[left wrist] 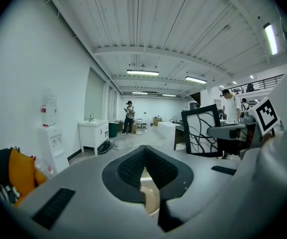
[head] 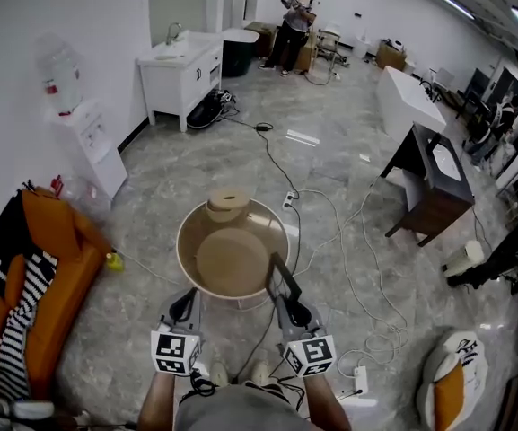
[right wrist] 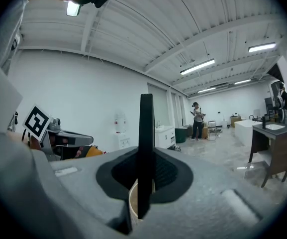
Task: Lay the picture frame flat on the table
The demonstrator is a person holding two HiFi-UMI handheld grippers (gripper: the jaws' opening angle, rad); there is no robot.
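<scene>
Floor: glossy grey marbled tiles [head: 241, 160], with cables [head: 275, 162] trailing across them.
Walls: plain white [head: 25, 25].
Ceiling: white and ribbed [left wrist: 183, 29], with its strip lights [left wrist: 142, 72] on.
Left side: a water dispenser [head: 83, 133] against the wall; an orange sofa [head: 57, 241] draped with a black-and-white striped cloth [head: 21, 312].
Far end: a white sink cabinet [head: 182, 70]; a person [head: 296, 12] standing.
Right side: a white counter [head: 407, 101]; a dark wooden washstand [head: 434, 187].

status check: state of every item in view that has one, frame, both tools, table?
picture frame: upright, clamped at its edge, not yet flat
right tool: shut on the picture frame, at the table's near rim
left tool: shut, empty
round table: bare in the middle, round wooden pieces stacked at its far rim
</scene>
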